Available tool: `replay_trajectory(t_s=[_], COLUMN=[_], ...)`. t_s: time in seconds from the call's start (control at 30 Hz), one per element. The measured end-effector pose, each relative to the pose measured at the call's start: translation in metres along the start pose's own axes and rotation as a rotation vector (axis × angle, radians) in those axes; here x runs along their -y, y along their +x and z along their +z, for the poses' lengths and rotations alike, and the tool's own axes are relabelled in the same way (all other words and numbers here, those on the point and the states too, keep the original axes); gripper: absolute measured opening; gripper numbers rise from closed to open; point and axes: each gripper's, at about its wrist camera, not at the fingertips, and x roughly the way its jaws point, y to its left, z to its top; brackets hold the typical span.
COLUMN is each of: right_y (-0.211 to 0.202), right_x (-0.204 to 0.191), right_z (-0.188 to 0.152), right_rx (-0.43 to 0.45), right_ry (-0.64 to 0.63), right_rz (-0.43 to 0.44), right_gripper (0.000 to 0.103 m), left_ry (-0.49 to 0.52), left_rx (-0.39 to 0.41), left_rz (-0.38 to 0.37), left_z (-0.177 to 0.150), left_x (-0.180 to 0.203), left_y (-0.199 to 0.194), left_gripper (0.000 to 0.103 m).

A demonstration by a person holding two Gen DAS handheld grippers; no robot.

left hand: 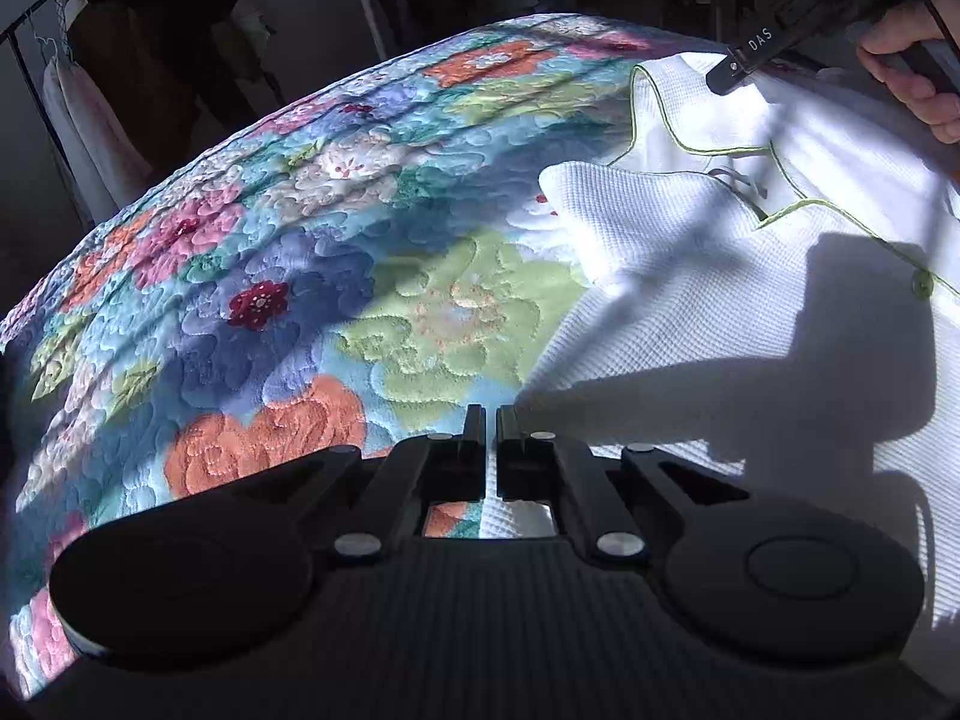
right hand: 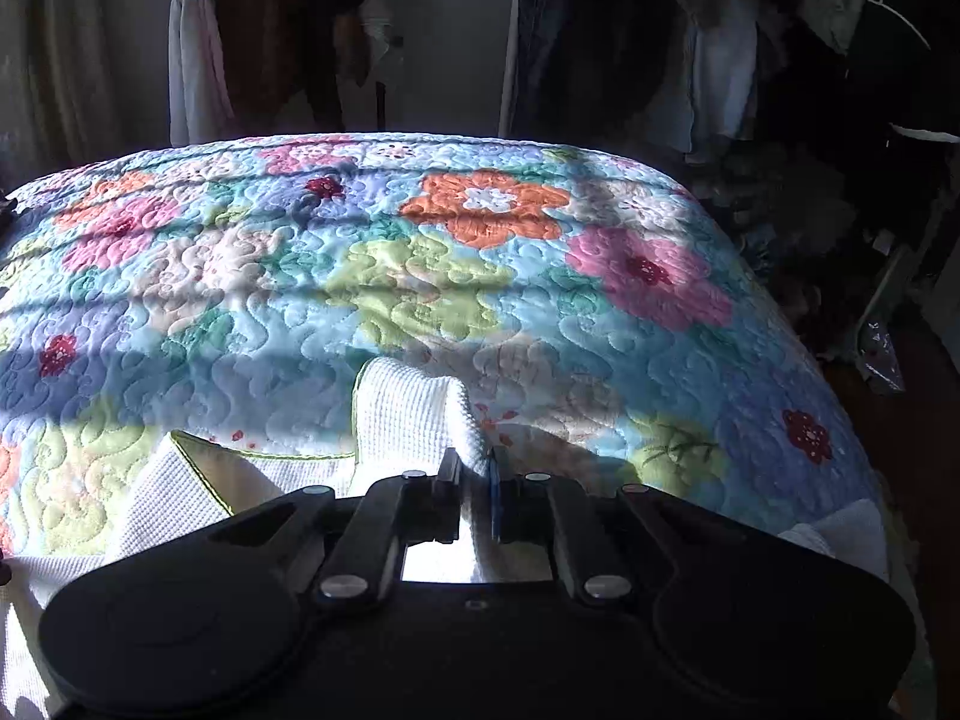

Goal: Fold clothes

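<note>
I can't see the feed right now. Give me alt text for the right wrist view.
The right tongs are shut on a raised fold of a white waffle-knit garment with lime-green edging, lifting it off a floral quilt that covers the bed. Sunlight falls across the quilt; hanging clothes sit dim in the background.

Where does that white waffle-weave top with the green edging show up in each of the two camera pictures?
Left wrist view: the white garment fills the right half, spread on the quilt; the right gripper pinches its far edge.
Right wrist view: the same garment sits bottom centre, bunched up between the gripper's fingers.
Shared landmark: the floral quilt, with its orange flower.
</note>
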Motion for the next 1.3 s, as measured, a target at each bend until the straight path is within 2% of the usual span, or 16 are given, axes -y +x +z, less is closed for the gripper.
replay_trajectory(t_s=[0.07, 0.2, 0.27, 0.43, 0.6, 0.63, 0.67, 0.8, 0.9, 1.03, 1.07, 1.13, 1.17, 1.2, 1.23, 1.3], right_y=[-0.001, -0.019, -0.027, -0.037, -0.056, -0.053, -0.049, -0.032, -0.016, 0.004, 0.006, 0.009, 0.012, 0.013, 0.010, 0.001], right_x=[-0.002, -0.009, -0.014, -0.019, -0.033, -0.039, -0.046, -0.079, -0.099, -0.110, -0.109, -0.107, -0.108, -0.109, -0.111, -0.110], right_z=[-0.006, -0.010, -0.010, -0.012, -0.013, -0.012, -0.011, -0.020, -0.027, -0.031, -0.032, -0.034, -0.034, -0.034, -0.033, -0.024], right_rx=[0.011, 0.055, 0.060, 0.059, 0.161, 0.135, 0.104, 0.013, -0.016, -0.028, -0.028, -0.031, -0.048, -0.055, -0.027, 0.065], right_ry=[0.007, 0.013, -0.003, 0.066, 0.104, 0.074, 0.042, -0.100, -0.174, -0.216, -0.205, -0.191, -0.196, -0.207, -0.226, -0.242], right_rz=[-0.008, 0.071, 0.116, 0.145, 0.142, 0.191, 0.243, 0.344, 0.303, 0.249, 0.259, 0.279, 0.292, 0.294, 0.278, 0.204], right_gripper=[0.020, 0.047, 0.052, 0.057, 0.065, 0.065, 0.065, 0.065, 0.067, 0.075, 0.074, 0.054, 0.011, 0.001, 0.000, 0.000], left_ry=[-0.014, -0.094, -0.092, -0.085, -0.108, -0.101, -0.098, -0.105, -0.124, -0.253, -0.283, -0.333, -0.350, -0.367, -0.352, -0.310], left_rx=[-0.019, -0.013, -0.007, 0.009, 0.004, 0.010, 0.009, 0.015, -0.017, -0.085, -0.100, -0.124, -0.133, -0.139, -0.128, -0.099], left_rz=[0.016, -0.073, -0.088, -0.083, -0.125, -0.135, -0.142, -0.155, -0.173, -0.227, -0.250, -0.285, -0.296, -0.310, -0.296, -0.257], left_z=[-0.005, -0.012, -0.011, -0.007, -0.012, -0.014, -0.016, -0.028, -0.041, -0.076, -0.087, -0.108, -0.117, -0.126, -0.130, -0.138], left_x=[-0.004, -0.019, -0.020, -0.021, -0.026, -0.027, -0.027, -0.038, -0.052, -0.079, -0.085, -0.095, -0.097, -0.099, -0.097, -0.092], left_y=[0.004, -0.001, -0.004, -0.005, -0.005, -0.008, -0.011, -0.029, -0.040, -0.059, -0.063, -0.070, -0.073, -0.075, -0.078, -0.084], left_gripper=[0.006, 0.013, 0.045, 0.053, 0.046, 0.024, 0.017, 0.018, 0.033, 0.068, 0.071, 0.073, 0.074, 0.074, 0.074, 0.050])
